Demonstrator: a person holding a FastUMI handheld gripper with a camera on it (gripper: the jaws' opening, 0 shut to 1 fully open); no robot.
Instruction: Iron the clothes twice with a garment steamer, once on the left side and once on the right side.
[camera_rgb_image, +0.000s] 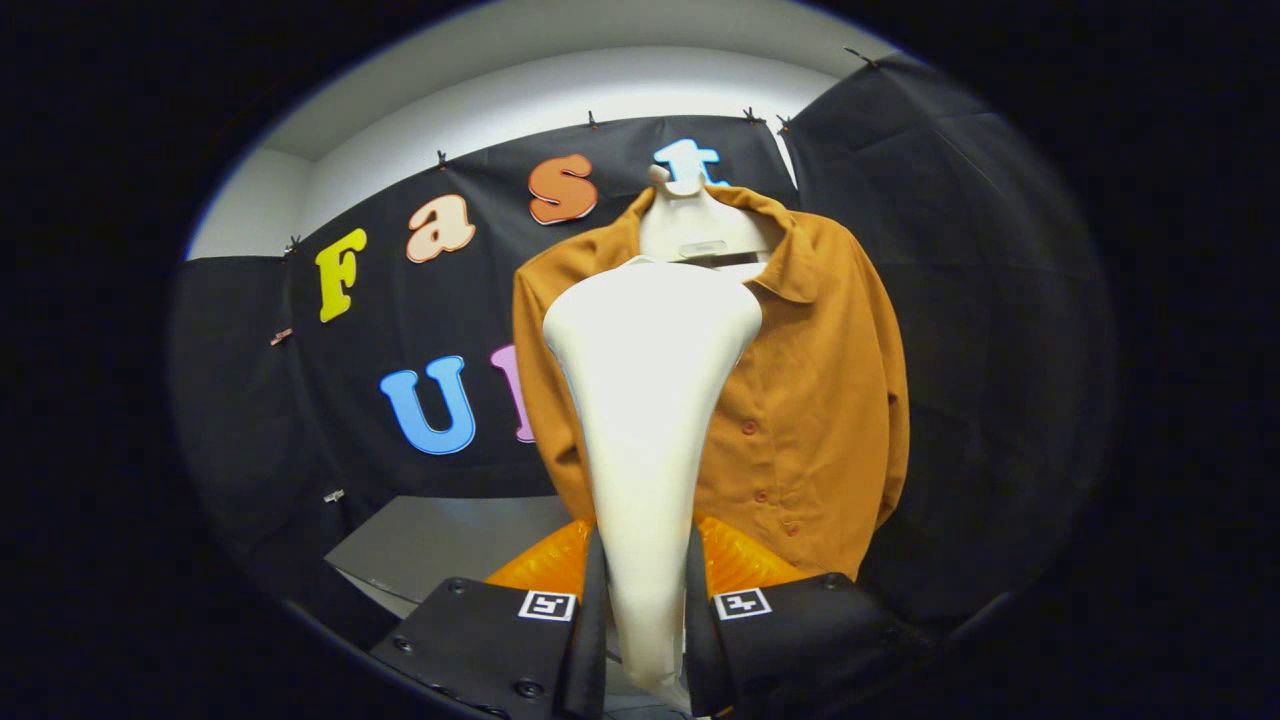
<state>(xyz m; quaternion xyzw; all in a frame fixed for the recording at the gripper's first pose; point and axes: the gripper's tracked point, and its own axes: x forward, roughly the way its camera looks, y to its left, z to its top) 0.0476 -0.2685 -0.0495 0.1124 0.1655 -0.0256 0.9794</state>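
Your garment steamer (650, 400) stands upright between the fingers, its wide head raised against the front of the orange shirt (820, 400) just beyond, which hangs on a white hanger (690, 225); your gripper (645, 620) is clenched on the steamer's narrow handle

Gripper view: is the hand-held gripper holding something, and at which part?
The hand-held gripper holds the white garment steamer by its narrow handle end, one finger on each side; its wide head faces the orange shirt.
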